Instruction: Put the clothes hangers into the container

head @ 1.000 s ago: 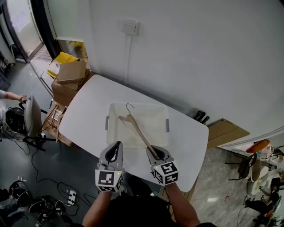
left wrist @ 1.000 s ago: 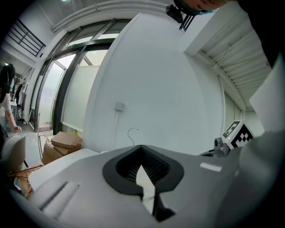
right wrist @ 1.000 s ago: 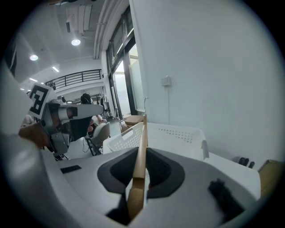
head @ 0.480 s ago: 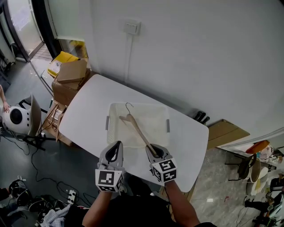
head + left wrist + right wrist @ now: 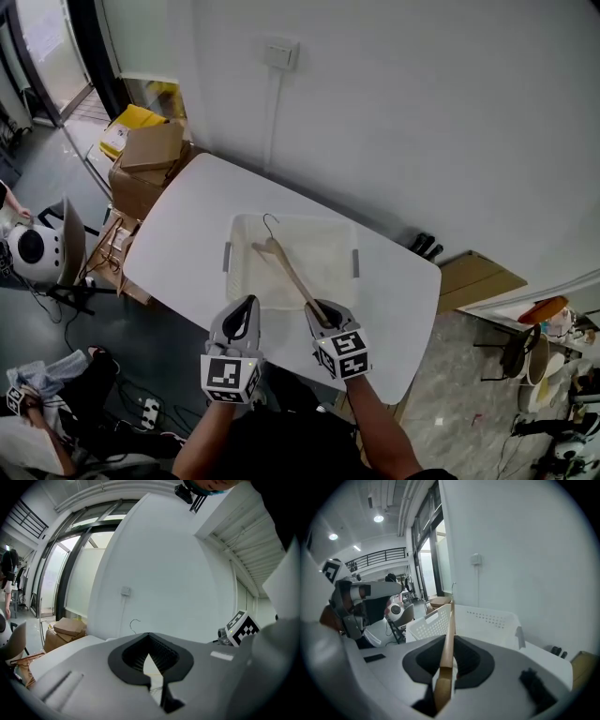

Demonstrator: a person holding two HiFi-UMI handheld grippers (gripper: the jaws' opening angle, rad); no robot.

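Evidently the risk lies in how the hanger is held. At the left, the left gripper (image 5: 246, 306) hovers over the near edge of the white oval table (image 5: 178, 234), its jaws closed together with nothing between them, so it steadies nothing. At its one o'clock sits the translucent white plastic container (image 5: 345, 281), rectangular, with perforated walls in the right gripper view.

Over the container slants the light wooden clothes hanger with a thin metal hook (image 5: 285, 265). It runs from the right gripper (image 5: 323, 311) toward eleven o'clock, and its hook sits close to the container's far left rim. The right gripper's jaws are clamped narrowly on the very end of one wooden arm, so nearly all the hanger's length sticks out beyond the grip.

With such a long overhang, the hanger could pivot in the pads and droop or swing sideways. The hook could snag the rim or a wall perforation at eleven o'clock. If released with the hook end over that rim, the hanger could tip outward onto the table. A snag might also drag the light container, since nothing braces it.
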